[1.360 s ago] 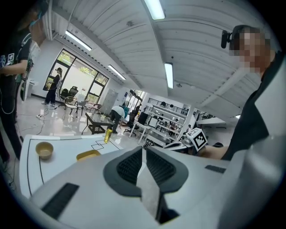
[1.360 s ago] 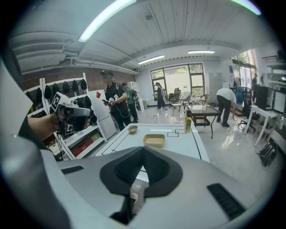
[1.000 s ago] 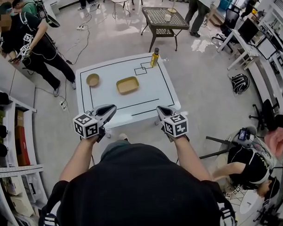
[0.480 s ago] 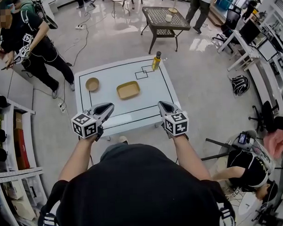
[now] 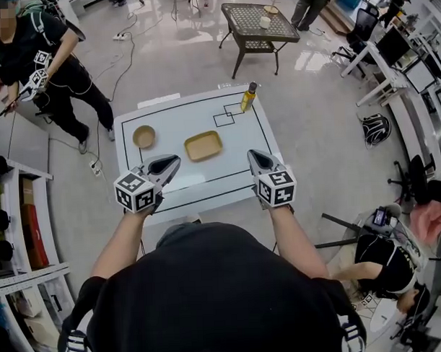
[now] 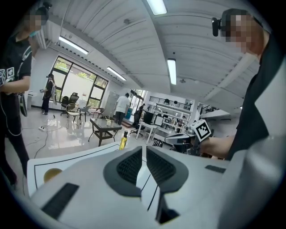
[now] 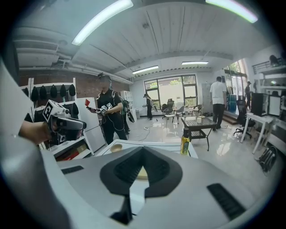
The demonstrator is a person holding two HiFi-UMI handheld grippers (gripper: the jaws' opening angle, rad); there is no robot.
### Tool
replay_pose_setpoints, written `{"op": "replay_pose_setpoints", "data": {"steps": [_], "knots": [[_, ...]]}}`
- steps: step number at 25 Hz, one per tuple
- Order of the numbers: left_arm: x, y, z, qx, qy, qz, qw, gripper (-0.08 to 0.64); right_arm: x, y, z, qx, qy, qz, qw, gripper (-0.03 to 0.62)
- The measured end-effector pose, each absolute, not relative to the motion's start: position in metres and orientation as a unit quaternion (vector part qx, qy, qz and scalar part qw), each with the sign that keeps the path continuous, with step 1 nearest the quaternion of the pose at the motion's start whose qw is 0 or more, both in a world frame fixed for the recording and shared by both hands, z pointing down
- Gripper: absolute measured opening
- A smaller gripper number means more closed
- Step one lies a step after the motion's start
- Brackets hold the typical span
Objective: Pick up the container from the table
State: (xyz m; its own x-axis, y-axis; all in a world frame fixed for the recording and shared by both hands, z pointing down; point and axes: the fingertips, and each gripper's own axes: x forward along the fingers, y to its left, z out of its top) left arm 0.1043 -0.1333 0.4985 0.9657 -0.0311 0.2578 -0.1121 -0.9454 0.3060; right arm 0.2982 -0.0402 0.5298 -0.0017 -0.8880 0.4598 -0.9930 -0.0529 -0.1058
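My right tongs point(image 5: 253, 155) were shut on nothing, my left tongs point(image 5: 174, 161) a thin slit apart and empty. Both hung over the desk's point(image 5: 175, 123) near edge — the tan container point(image 5: 203, 145) lay untouched beyond them.

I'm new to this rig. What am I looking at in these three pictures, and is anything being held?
There is no robot here: a person holds a gripper in each hand, and the marker cubes are part of them. The head view looks down from the person's head. The other two cameras ride on the grippers and look along their jaws. On the white table are a round bowl, a tan rectangular container and, at the far edge, a yellow bottle. The left gripper has its jaws slightly apart and the right gripper is shut. Both are empty, over the table's near side, short of the container.
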Motion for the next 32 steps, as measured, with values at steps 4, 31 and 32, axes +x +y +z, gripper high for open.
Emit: {"op": "replay_pose_setpoints", "data": {"steps": [4, 31, 32], "knots": [[0.109, -0.162, 0.495, 0.980, -0.043, 0.120, 0.154, 0.034, 0.300, -0.068, 0.529, 0.696, -0.676, 0.205, 0.127, 0.005], [0.084, -0.246, 0.474, 0.980, -0.128, 0.071, 0.137, 0.034, 0.298, -0.149, 0.536, 0.669, -0.693, 0.214, 0.164, 0.006], [0.082, -0.248, 0.475, 0.979, -0.134, 0.071, 0.138, 0.035, 0.298, -0.152, 0.538, 0.664, -0.696, 0.215, 0.167, 0.006]]}}
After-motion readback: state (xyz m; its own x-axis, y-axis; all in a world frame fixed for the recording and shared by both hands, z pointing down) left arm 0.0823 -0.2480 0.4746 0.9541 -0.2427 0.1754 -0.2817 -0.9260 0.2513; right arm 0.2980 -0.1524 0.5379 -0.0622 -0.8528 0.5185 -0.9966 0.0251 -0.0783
